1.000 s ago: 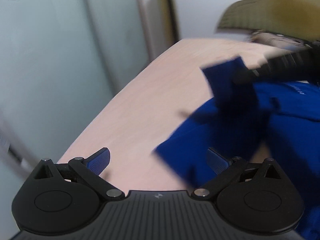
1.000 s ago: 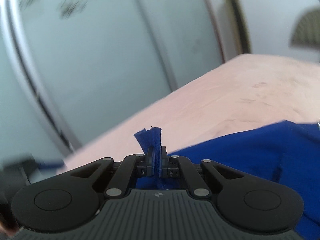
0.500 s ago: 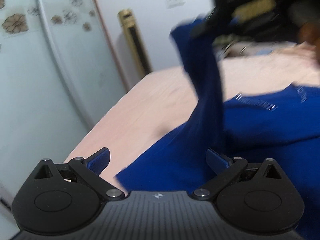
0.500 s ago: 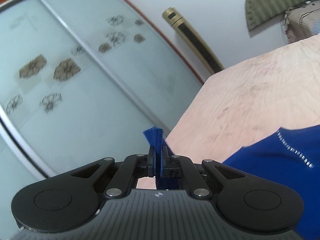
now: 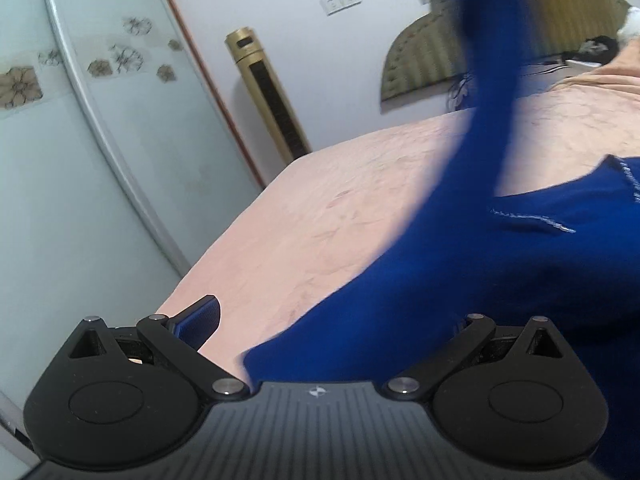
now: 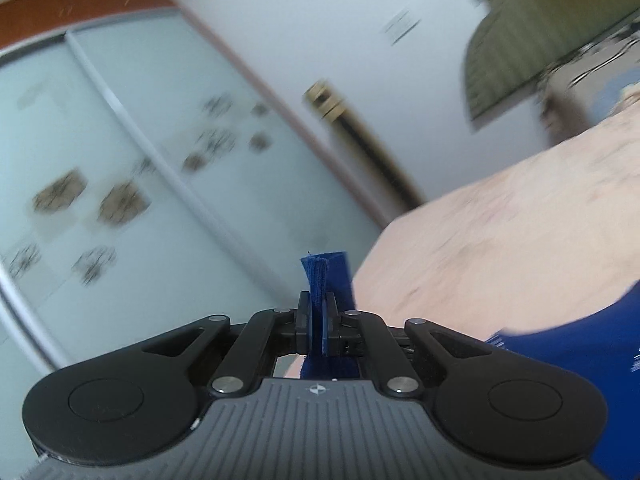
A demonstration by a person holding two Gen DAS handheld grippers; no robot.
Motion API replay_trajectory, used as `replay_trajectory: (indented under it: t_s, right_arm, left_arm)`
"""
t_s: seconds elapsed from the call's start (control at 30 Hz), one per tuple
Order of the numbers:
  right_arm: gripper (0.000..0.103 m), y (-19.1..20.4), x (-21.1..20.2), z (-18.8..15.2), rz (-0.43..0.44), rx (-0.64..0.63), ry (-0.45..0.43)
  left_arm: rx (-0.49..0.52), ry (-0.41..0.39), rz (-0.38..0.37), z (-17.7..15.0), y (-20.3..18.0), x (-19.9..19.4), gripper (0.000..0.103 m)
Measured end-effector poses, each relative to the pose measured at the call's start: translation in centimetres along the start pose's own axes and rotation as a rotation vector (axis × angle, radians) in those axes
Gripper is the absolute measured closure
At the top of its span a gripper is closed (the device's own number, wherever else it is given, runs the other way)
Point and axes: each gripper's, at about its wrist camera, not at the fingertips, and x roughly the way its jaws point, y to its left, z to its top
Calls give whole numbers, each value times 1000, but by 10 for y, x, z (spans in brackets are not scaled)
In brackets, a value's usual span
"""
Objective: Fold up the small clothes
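A deep blue garment (image 5: pixel 500 280) lies on the pink bed (image 5: pixel 320 208). One strip of it (image 5: pixel 484 80) is pulled up and leaves the frame at the top right. My left gripper (image 5: pixel 328 320) is open, its jaws wide apart just above the garment's near edge. Its left pad (image 5: pixel 198 318) shows, while blue cloth hides the right one. In the right wrist view my right gripper (image 6: pixel 318 320) is shut on a bunched fold of the blue garment (image 6: pixel 324 276), which sticks out past the pads. More of the garment (image 6: pixel 580 364) hangs at the lower right.
The bed's edge (image 5: pixel 224 240) runs diagonally, and the floor side lies to the left. Sliding doors with flower prints (image 5: pixel 100 120) stand beyond it. A gold tower unit (image 5: pixel 268 96) is against the wall, and a green padded headboard (image 5: pixel 424 60) is at the back right.
The right gripper has risen and rolled while holding the blue fold, drawing a strip of cloth up and to the right. The left gripper has slid along the bed and stayed open.
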Motion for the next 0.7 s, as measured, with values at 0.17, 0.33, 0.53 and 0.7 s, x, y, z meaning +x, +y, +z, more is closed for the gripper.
replay_trajectory:
  t_s: [0.17,0.33,0.53,0.7]
  right_arm:
    - [96,-55,-38,10,-127,84,-99]
    - [96,-103,-74,2,-219,162,-171]
    - [96,-152,-120,-13,-328,202,-254]
    - [96,-190,-136,-43,-429,244,-197]
  left_arm:
    - [-28,30,26,8,1,17,0]
    - [-42,32,-23,21,-3,19,0]
    - [37,1,-112,21,-25,8,0]
    - [66,35,-158,14,-32,10,0]
